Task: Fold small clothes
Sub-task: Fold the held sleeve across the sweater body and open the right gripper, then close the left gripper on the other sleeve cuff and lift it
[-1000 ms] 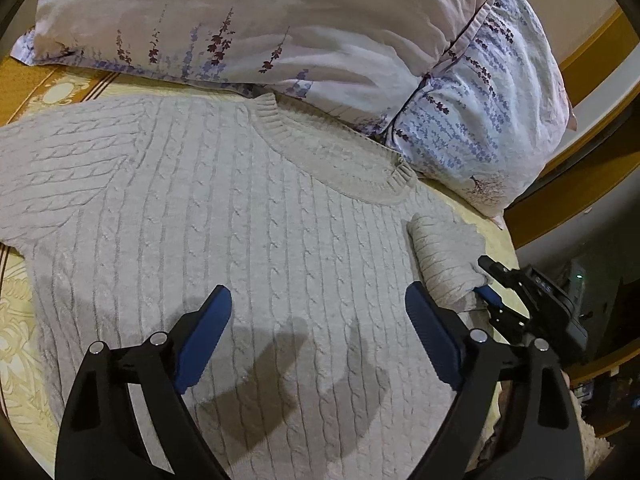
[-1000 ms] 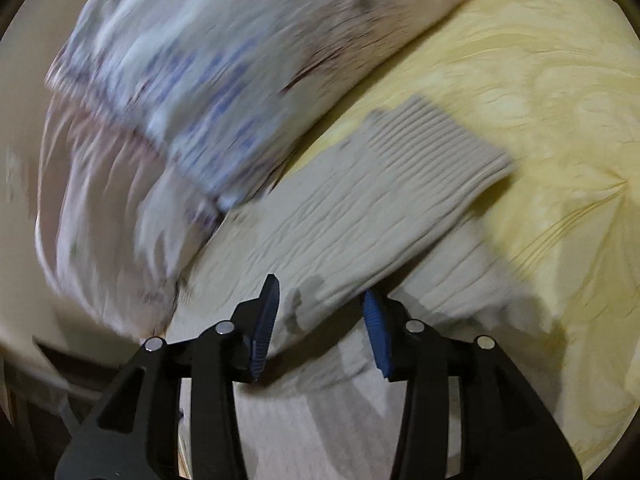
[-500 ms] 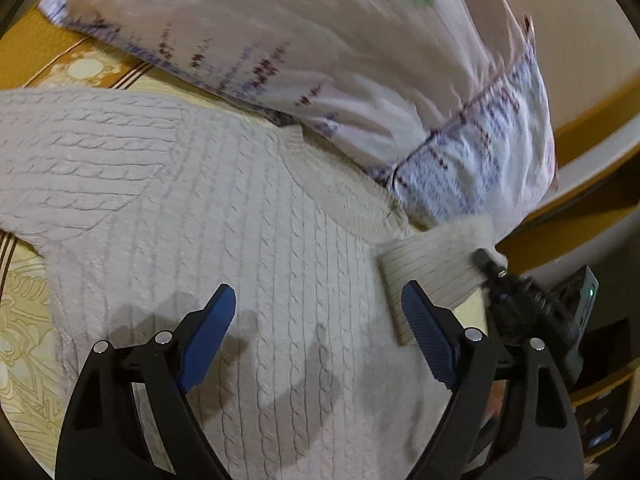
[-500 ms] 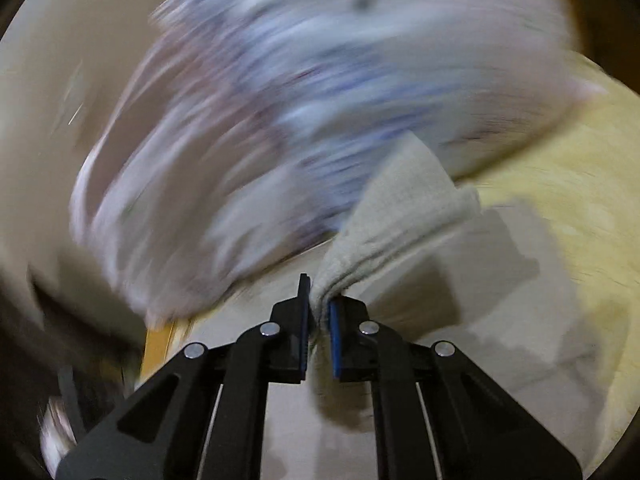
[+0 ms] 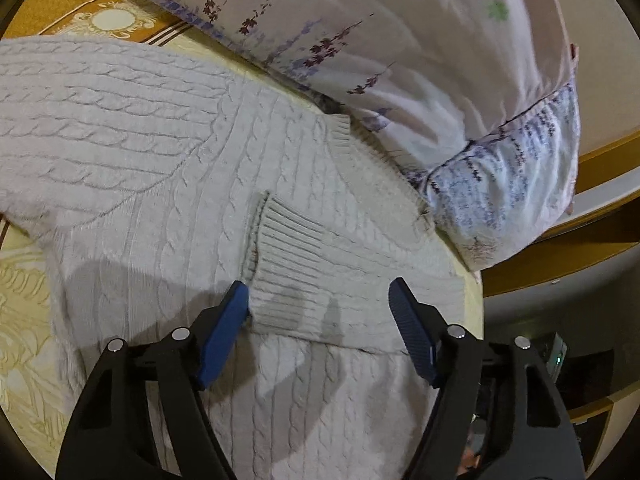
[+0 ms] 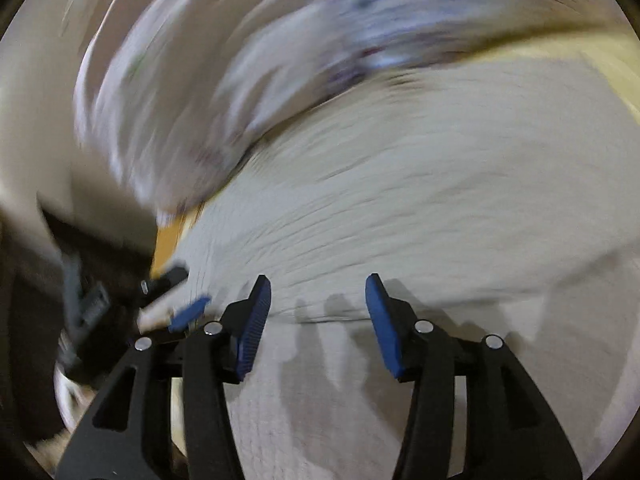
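One folded sleeve [image 5: 340, 276] is lying across the sweater [image 5: 160, 184], long axis crosswise, directly between the gaping left hand-held gripper [image 5: 320, 308]; the right hand-held gripper [image 6: 318, 312] is hovering open, empty.

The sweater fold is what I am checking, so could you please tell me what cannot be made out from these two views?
- Sweater hem: left wrist view, hidden behind the left hand-held gripper and cut off by the bottom edge.
- Far sleeve's cuff: left wrist view, cut off by the left edge.
- Pillow and knit detail: right wrist view, smeared by motion blur.
- Objects beyond the bed edge: both views, dark and blurred.
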{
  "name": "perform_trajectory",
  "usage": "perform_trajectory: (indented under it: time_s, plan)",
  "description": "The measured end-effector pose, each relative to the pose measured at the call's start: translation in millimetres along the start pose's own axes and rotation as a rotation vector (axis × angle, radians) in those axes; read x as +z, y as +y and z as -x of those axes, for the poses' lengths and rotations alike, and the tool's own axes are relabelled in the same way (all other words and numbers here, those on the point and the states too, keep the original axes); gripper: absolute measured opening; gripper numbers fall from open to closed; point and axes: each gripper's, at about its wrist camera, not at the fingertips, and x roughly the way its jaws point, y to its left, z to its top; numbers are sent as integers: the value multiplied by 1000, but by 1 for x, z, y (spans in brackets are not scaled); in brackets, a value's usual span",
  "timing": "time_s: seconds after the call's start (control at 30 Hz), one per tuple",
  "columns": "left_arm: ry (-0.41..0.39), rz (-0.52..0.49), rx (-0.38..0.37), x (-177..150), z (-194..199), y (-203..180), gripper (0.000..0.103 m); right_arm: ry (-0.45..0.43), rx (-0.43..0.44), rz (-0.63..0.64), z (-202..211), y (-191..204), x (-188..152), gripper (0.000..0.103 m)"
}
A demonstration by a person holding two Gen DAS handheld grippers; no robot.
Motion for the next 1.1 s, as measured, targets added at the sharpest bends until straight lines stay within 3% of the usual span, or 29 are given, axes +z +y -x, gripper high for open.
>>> perform_trajectory:
  time_s: [0.2, 0.3, 0.43, 0.5, 0.53, 0.57, 0.63, 0.77, 0.87, 1.03, 1.1]
  plan:
    - [-2, -24, 62, 15, -12, 2, 57, -191, -63, -342, 43, -83, 8, 49]
    - [0, -42, 70, 20, -16, 2, 50, -240, -27, -455, 52, -109, 10, 45]
    - [8, -68, 85, 25, -22, 1, 41, -273, -46, -448, 52, -113, 19, 41]
    - [12, -80, 92, 27, -25, 1, 31, -280, -54, -448, 50, -115, 22, 36]
    - [22, -81, 91, 29, -27, 3, 19, -281, -58, -448, 50, -115, 23, 32]
    - [34, -80, 90, 30, -30, 4, 13, -285, -67, -445, 48, -116, 24, 24]
    - [44, -91, 89, 32, -33, 4, 10, -282, -64, -440, 45, -109, 22, 12]
    - [7, -149, 65, 45, -26, -6, 6, -336, -49, -384, 54, -95, 19, 9]
    - [-29, -177, 78, 56, -24, -10, 6, -350, -66, -357, 55, -89, 17, 9]
    - [26, -189, 160, 53, -43, -1, 6, -280, -204, -337, 40, -94, 12, 11]
    - [24, -178, 151, 52, -41, 0, 7, -285, -266, -289, 43, -83, 13, 20]
